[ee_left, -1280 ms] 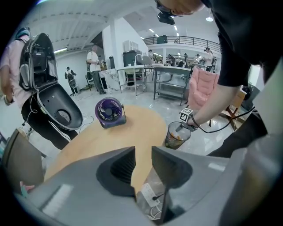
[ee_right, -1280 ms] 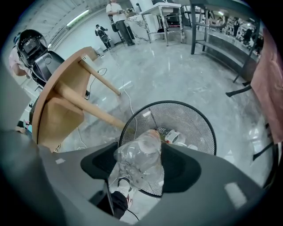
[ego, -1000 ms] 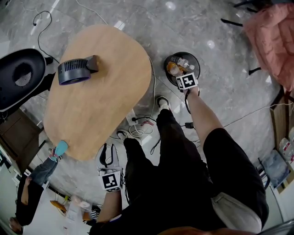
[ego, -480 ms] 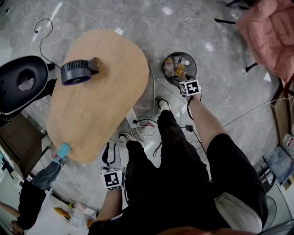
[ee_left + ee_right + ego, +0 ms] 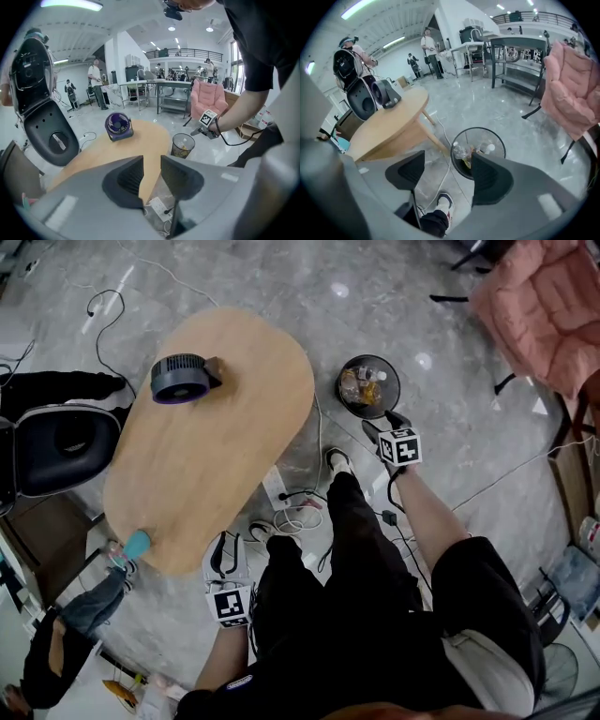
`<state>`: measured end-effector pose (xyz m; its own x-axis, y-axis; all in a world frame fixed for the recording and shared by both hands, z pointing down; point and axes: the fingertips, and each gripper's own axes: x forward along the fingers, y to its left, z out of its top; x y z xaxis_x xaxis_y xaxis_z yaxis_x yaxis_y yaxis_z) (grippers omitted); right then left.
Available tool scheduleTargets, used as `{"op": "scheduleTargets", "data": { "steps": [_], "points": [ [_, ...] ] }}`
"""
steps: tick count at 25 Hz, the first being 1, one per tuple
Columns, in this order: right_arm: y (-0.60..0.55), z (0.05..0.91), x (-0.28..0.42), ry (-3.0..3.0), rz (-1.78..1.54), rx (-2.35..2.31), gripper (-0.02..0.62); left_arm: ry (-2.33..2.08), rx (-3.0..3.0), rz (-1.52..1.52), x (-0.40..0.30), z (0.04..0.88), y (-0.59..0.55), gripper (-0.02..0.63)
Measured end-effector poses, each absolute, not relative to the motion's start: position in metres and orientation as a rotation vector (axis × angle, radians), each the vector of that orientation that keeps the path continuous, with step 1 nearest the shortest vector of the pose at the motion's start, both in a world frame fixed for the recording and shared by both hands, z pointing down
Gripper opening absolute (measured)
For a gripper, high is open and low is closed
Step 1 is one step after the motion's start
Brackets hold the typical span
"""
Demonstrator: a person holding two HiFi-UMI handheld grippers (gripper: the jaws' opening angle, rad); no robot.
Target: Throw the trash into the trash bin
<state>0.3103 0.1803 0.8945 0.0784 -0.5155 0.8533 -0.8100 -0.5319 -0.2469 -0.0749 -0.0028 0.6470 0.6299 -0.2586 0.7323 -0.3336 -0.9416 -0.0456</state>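
Observation:
The trash bin is a round black mesh basket on the floor to the right of the wooden table. A clear plastic bottle and orange wrappers lie inside it. My right gripper hangs just on the near side of the bin, open, with nothing between its pads. In the right gripper view the bin shows below and beyond the right gripper. My left gripper is low by the table's near end. In its own view the left gripper stands open and empty.
A dark round fan stands on the table's far end. A power strip with cables lies on the floor by my shoe. A black chair is at the left, a pink armchair at the far right.
My right gripper has lifted and drawn back from over the bin's rim toward my body. The left gripper has shifted only slightly.

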Motion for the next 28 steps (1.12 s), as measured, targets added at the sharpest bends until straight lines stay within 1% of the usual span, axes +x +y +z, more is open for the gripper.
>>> {"op": "scheduleTargets", "data": {
  "steps": [4,5,6,7,9,14,19,25,28],
  "points": [
    [0.173,0.823,0.272,-1.422,1.325,2.143,0.302,-0.548,2.764,1.192,-0.116,0.628,-0.011,0.118],
    [0.169,0.803,0.263,-1.454,1.280,2.157,0.250,-0.565,2.769,1.187,-0.126,0.623,-0.015,0.118],
    [0.163,0.781,0.256,-1.488,1.234,2.175,0.227,-0.585,2.778,1.178,-0.133,0.616,-0.020,0.118],
    [0.157,0.760,0.249,-1.521,1.192,2.197,0.184,-0.607,2.790,1.167,-0.139,0.608,-0.027,0.118],
    [0.146,0.718,0.229,-1.581,1.143,2.237,0.154,-0.658,2.816,1.142,-0.151,0.586,-0.042,0.118],
    [0.121,0.621,0.164,-1.732,1.082,2.249,0.129,-0.798,2.836,1.015,-0.186,0.528,-0.071,0.118],
    [0.074,0.547,0.126,-1.910,0.937,2.189,0.064,-0.914,2.859,0.856,-0.199,0.485,-0.098,0.118],
    [0.019,0.465,0.084,-2.138,0.805,2.061,0.031,-1.050,2.903,0.653,-0.206,0.430,-0.124,0.086],
    [-0.012,0.428,0.052,-2.291,0.754,1.957,0.031,-1.143,2.933,0.635,-0.221,0.410,-0.133,0.050]
  ]
}}
